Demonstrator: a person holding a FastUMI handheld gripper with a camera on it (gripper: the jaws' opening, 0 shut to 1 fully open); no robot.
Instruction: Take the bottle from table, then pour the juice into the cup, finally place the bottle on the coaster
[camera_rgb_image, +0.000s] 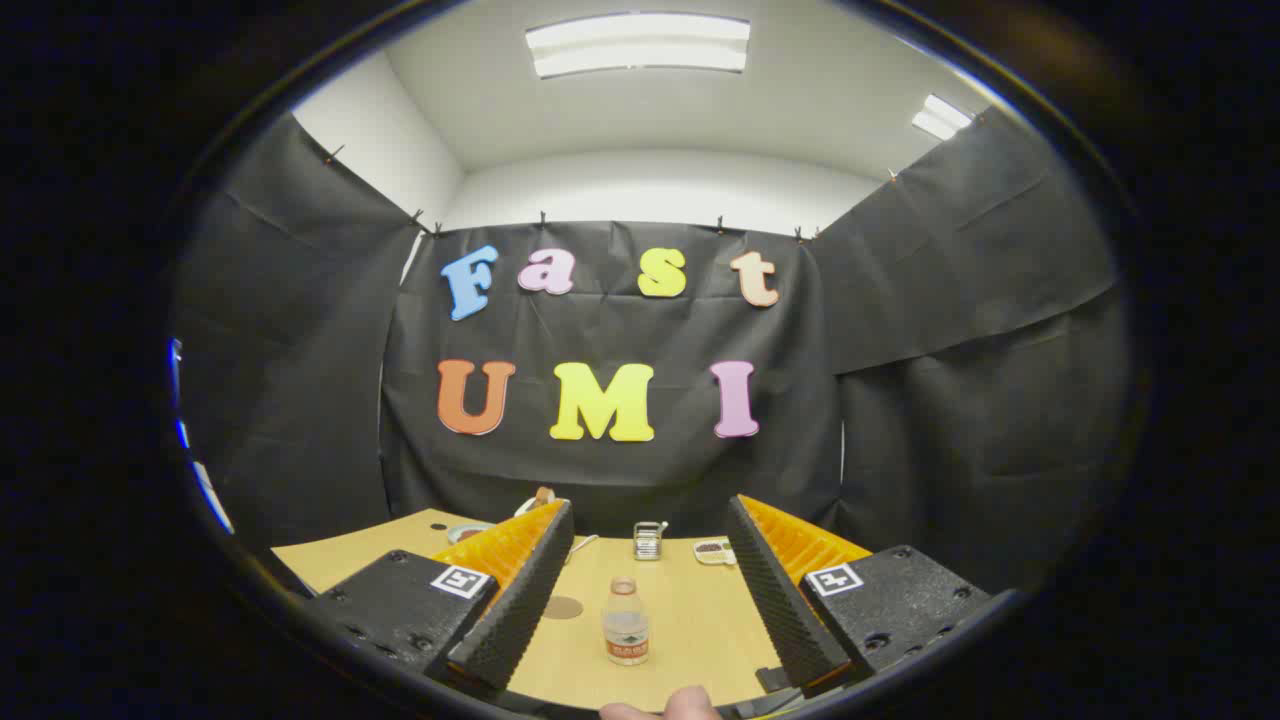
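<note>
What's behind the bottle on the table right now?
Beyond the bottle, which stands between the open gripper fingers, a metal holder and a small dish sit near the table's far edge. A round coaster lies beside it, partly covered by one finger.

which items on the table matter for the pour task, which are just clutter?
Job:
bottle, upright between the open fingers of the gripper, not touched
coaster, flat disc left of the bottle
cup: possibly the glass at the far edge, hard to tell

Clutter:
small dish beside the glass
plate beyond the left finger
</note>
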